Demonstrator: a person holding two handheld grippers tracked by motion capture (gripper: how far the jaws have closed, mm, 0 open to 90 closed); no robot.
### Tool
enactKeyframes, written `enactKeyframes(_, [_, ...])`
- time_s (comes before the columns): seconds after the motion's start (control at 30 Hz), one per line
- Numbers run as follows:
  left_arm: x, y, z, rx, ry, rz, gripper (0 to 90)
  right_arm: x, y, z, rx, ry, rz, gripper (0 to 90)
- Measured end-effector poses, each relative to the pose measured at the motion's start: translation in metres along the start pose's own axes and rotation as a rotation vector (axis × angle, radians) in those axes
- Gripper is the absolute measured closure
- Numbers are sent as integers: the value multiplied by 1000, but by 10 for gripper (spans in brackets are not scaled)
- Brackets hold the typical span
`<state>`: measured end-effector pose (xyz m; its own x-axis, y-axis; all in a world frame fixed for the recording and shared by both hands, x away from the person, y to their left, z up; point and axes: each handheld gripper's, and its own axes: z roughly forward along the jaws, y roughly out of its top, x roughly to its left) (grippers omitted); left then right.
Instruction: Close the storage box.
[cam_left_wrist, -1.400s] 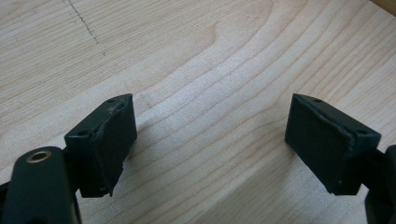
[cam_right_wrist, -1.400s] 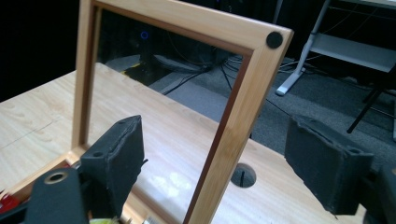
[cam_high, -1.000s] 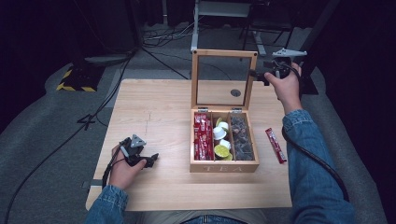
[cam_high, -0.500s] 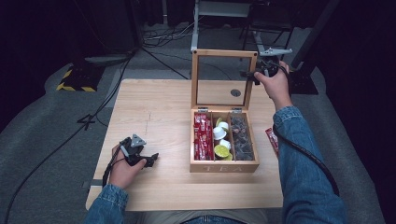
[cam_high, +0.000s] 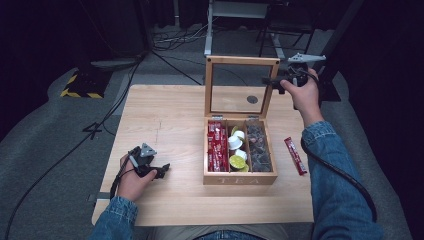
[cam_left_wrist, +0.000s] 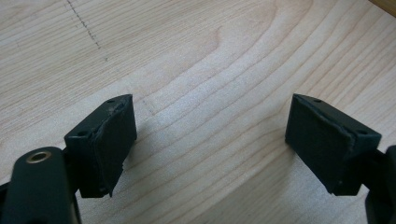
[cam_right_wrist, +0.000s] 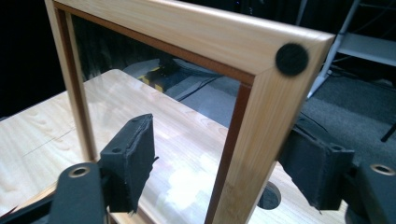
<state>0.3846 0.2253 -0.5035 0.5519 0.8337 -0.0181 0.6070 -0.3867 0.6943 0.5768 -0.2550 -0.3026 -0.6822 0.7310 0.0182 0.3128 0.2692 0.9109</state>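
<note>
A wooden tea box (cam_high: 240, 177) stands on the table with its glass-paned lid (cam_high: 242, 61) upright. My right gripper (cam_high: 270, 81) is at the lid's upper right corner. In the right gripper view the lid's frame (cam_right_wrist: 243, 140) stands between the jaws of my right gripper (cam_right_wrist: 219, 140), which is open; the left pad (cam_right_wrist: 133, 158) is clear of the wood. My left gripper (cam_high: 162, 170) rests low over the bare table at the front left. Seen from its own camera, the left gripper (cam_left_wrist: 210, 135) is open with only tabletop between its pads.
The box holds red sachets (cam_high: 215, 145), white and green pods (cam_high: 236, 150) and dark packets (cam_high: 259, 147). One red sachet (cam_high: 295, 156) lies on the table right of the box. A round hole (cam_high: 252, 99) in the tabletop shows behind the lid.
My right hand has moved left and slightly down, bringing its jaws around the lid's right frame edge. The left hand and the box have stayed put.
</note>
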Motion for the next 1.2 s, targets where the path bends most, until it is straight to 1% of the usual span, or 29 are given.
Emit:
enactKeyframes(0.07, [0, 0, 0, 1, 0, 1, 168, 3, 1, -7, -1, 10, -14, 290])
enactKeyframes(0.1, [0, 0, 0, 1, 0, 1, 168, 3, 1, -7, -1, 10, -14, 290])
enactKeyframes(0.13, [0, 0, 0, 0, -6, -3, 168, 7, 1, -14, 0, 14, -27, 296])
enactKeyframes(0.2, [0, 0, 0, 0, -6, -2, 168, 11, 3, -21, -6, 19, -34, 296])
enactKeyframes(0.3, [0, 0, 0, 0, -2, 1, 168, 18, 4, -30, 12, 30, -42, 290])
enactKeyframes(0.4, [0, -1, -1, 3, -12, 1, 168, 22, 3, -39, 19, 44, -42, 321])
enactKeyframes(0.53, [1, -1, -1, 2, -11, 9, 168, 28, 0, -49, 24, 52, -55, 366])
enactKeyframes(0.6, [1, -1, -1, 2, -11, 9, 168, 29, 0, -51, 26, 55, -56, 376])
enactKeyframes(0.63, [1, -1, -1, 2, -11, 8, 168, 32, -2, -56, 29, 60, -53, 398])
enactKeyframes(0.67, [1, -1, -1, 2, -11, 8, 168, 32, -2, -56, 29, 60, -53, 398])
enactKeyframes(0.77, [1, -1, -1, 1, -13, 7, 168, 37, -3, -64, 32, 68, -38, 392])
enactKeyframes(0.8, [1, -1, -1, 0, -14, 5, 167, 37, -4, -65, 56, 77, -44, 386])
enactKeyframes(0.83, [1, -1, -1, 0, -14, 5, 168, 38, -6, -67, 80, 85, -48, 392])
enactKeyframes(0.87, [1, -1, -1, 0, -15, 5, 167, 40, -8, -68, 85, 85, -45, 392])
enactKeyframes(0.93, [1, -1, -1, 0, -16, 3, 167, 42, -11, -70, 87, 95, -37, 392])
enactKeyframes(1.03, [1, -1, -1, 0, -16, 5, 167, 48, -16, -77, 95, 93, -45, 388])
enactKeyframes(1.2, [1, -1, -1, 0, -17, 3, 167, 58, -25, -86, 109, 104, -54, 380])
